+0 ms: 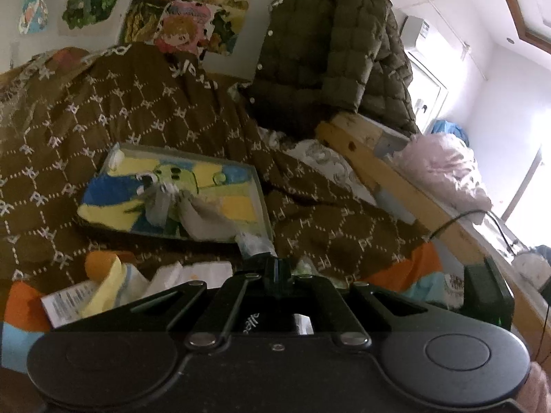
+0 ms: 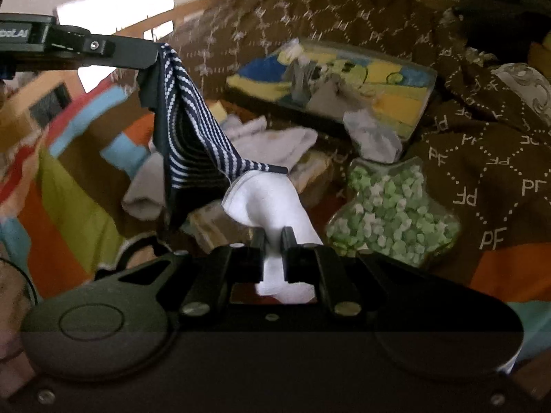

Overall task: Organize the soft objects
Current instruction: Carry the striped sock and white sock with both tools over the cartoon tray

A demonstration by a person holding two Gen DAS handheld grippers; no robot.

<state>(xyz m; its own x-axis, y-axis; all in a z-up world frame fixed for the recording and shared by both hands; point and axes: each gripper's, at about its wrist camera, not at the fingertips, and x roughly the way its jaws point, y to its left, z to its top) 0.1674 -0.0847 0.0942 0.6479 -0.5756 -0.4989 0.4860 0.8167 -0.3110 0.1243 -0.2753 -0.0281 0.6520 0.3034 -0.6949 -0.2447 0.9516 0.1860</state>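
My right gripper [image 2: 273,237] is shut on a white sock [image 2: 268,203], which bulges out ahead of its fingers. From the upper left, my left gripper [image 2: 151,56] is shut on the top of a navy sock with white stripes [image 2: 186,120]. That sock hangs down and its lower end lies against the white sock. Whether the two are joined I cannot tell. In the left wrist view the left gripper [image 1: 273,261] has its fingers pressed together, with only a pale scrap of cloth at the tips. Grey socks [image 2: 323,93] lie on a flat picture box [image 1: 172,192].
Loose pale socks [image 2: 275,141] and a grey one [image 2: 144,192] lie on the striped sheet [image 2: 69,189]. A star-shaped clear tub of green bits [image 2: 392,213] sits on the brown patterned blanket [image 1: 86,110]. An olive quilted jacket [image 1: 330,44] hangs over the wooden bed rail [image 1: 396,179].
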